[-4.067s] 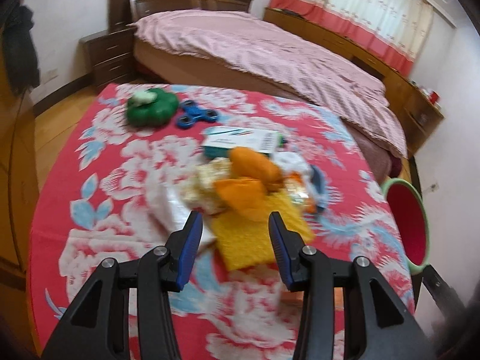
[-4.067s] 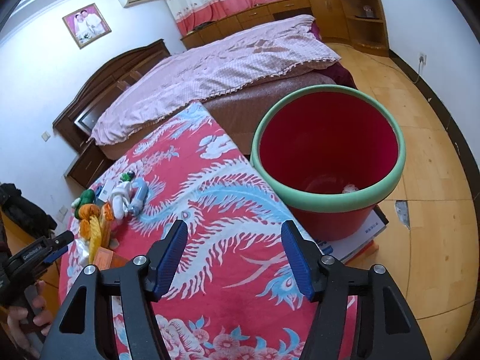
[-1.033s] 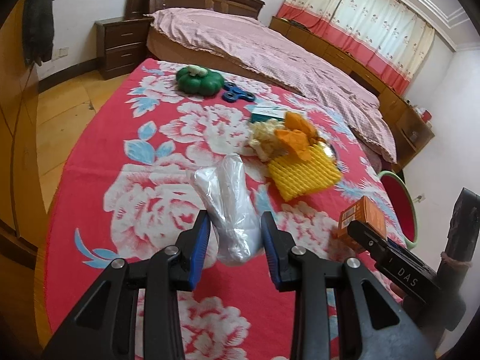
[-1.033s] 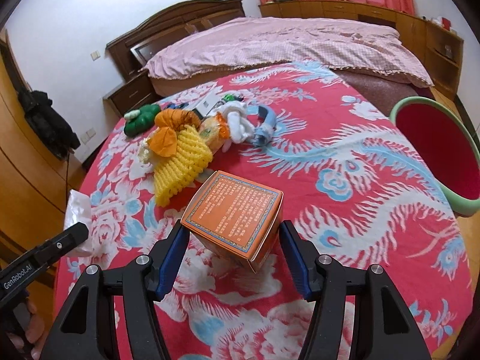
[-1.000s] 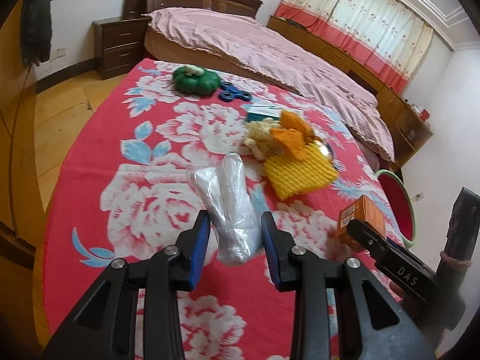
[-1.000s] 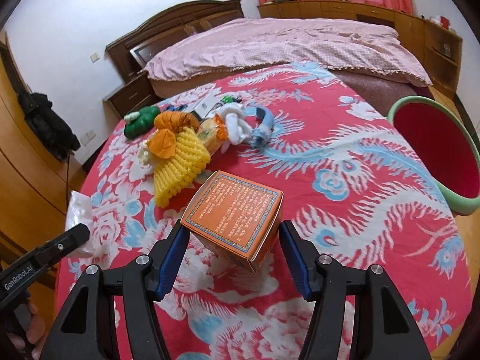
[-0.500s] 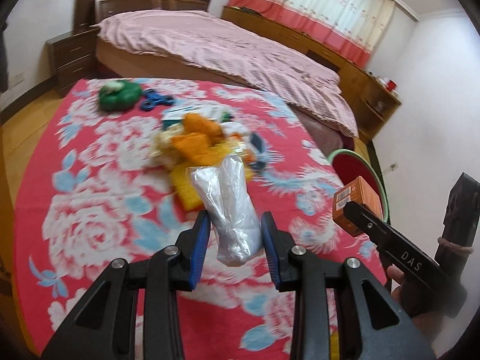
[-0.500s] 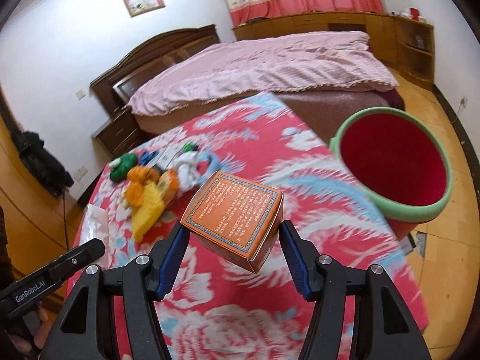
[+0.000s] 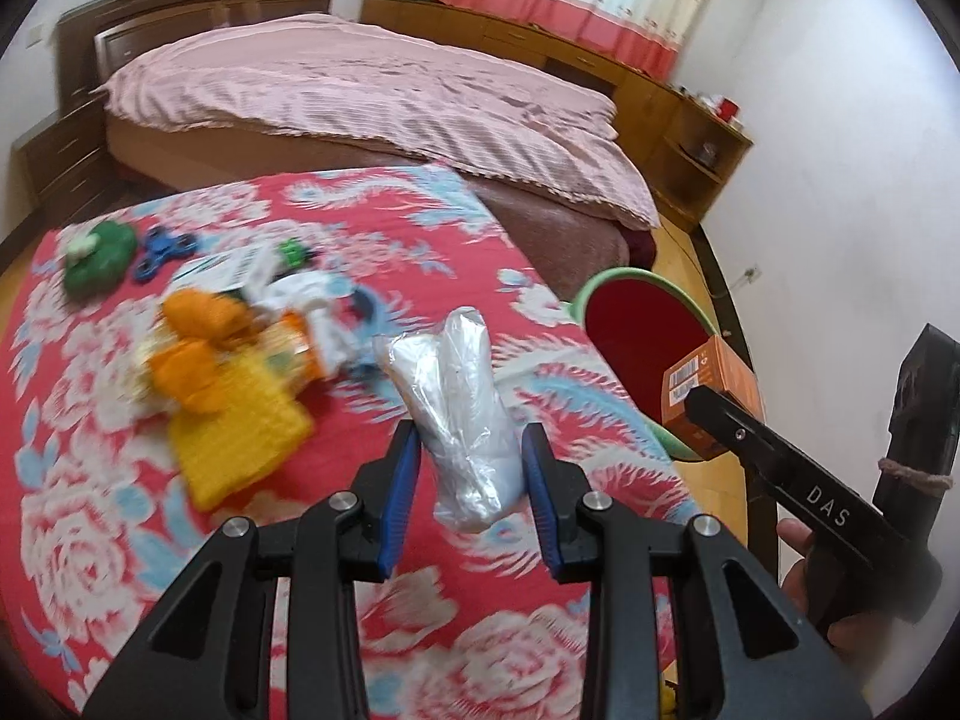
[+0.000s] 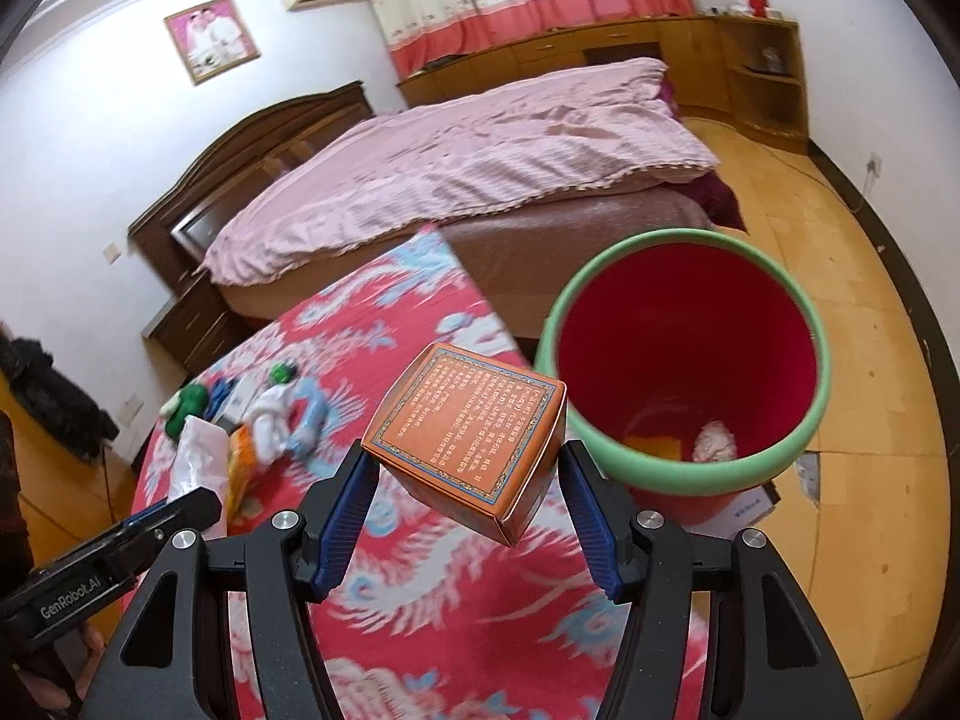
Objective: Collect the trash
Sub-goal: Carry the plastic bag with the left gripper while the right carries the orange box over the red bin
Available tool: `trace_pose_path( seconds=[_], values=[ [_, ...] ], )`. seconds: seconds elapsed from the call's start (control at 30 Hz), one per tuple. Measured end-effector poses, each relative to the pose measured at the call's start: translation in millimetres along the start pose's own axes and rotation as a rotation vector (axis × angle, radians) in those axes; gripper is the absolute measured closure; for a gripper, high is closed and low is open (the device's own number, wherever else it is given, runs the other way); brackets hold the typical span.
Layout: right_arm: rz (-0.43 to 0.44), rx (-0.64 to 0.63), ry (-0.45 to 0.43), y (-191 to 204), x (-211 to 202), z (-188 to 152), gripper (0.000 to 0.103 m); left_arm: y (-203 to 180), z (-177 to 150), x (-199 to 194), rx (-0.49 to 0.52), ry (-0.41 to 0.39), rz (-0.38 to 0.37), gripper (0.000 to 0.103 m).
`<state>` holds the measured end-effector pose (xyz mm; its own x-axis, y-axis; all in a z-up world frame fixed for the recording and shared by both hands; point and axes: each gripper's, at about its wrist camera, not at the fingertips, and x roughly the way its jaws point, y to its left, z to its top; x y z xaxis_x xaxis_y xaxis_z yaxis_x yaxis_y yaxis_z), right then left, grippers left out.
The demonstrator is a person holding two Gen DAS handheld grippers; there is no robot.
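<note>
Crinkled clear plastic, a bag [image 9: 459, 414], stood pinched between the narrowly spread jaws of the left gripper [image 9: 471, 483] in the left wrist view, held above the red floral surface [image 9: 120, 546]. Toward the surface's far left corner lay a blurred heap: a yellow foam net [image 9: 240, 438], orange peel [image 9: 198, 312] and a green toy [image 9: 99, 255]. Off the right edge stood the red bin [image 9: 636, 336] with its green rim, and the right gripper [image 9: 720, 414] held the orange box [image 9: 711, 393] at that rim.

From the right wrist view, the right gripper [image 10: 465, 510] had its jaws spread wide and closed on the orange box [image 10: 471, 429], tilted, one corner pointing down. It hung over the surface's right edge [image 10: 420, 588], just beside the red bin [image 10: 774, 462], which stood on the wooden floor [image 10: 876, 420] with scraps inside. The left gripper [image 10: 180, 507] showed at lower left with the plastic bag [image 10: 198, 456].
</note>
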<state>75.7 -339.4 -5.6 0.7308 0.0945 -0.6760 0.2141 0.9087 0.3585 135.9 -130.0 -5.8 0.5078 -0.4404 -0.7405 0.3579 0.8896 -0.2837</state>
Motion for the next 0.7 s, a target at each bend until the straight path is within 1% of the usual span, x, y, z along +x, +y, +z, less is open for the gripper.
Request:
trace_pose_path(
  seconds=[0.17,0.33,0.53,0.7],
  values=[
    [-0.024,0.066,-0.009,-34.7,4.8,10.0,0.039,-24.4,12.8,27.6,0.039,0.039,-0.02,0.068],
    [-0.064,0.117,-0.014,-68.2,13.6,18.1,0.039,-49.3,23.9,51.3,0.083,0.052,-0.042,0.068],
    [-0.09,0.167,-0.01,-98.8,26.2,24.5,0.039,-75.2,32.1,81.3,0.135,0.083,-0.058,0.068],
    [-0.109,0.189,0.003,-116.4,36.4,24.4,0.039,-90.8,36.3,104.2,0.164,0.11,-0.065,0.068]
  ],
)
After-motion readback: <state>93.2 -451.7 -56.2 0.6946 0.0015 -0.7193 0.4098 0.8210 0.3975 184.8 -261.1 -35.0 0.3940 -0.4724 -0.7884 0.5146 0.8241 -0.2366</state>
